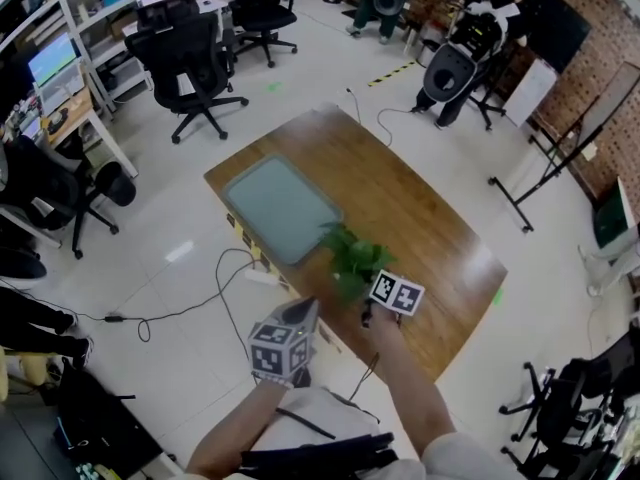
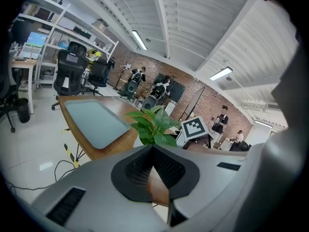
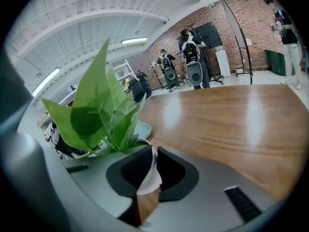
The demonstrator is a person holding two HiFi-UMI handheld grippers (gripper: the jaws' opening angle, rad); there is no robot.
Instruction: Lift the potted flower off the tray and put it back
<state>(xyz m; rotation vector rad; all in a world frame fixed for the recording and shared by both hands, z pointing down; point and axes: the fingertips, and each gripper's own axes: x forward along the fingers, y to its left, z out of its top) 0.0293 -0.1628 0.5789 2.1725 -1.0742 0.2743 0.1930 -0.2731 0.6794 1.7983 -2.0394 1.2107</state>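
The small green-leaved plant in a white pot (image 1: pixel 355 260) is off the flat grey-green rectangular tray (image 1: pixel 280 208), just beside its near right corner over the glossy brown wooden table (image 1: pixel 430 218); whether the pot rests on the wood or hangs just above it cannot be told. The right gripper (image 3: pixel 150 152) has its jaws only a narrow gap apart, clamped on the pot's thin white wall with the leaves rising just behind them. The left gripper (image 2: pixel 152 148) hangs near the table's edge, its jaws tip to tip with nothing between them.
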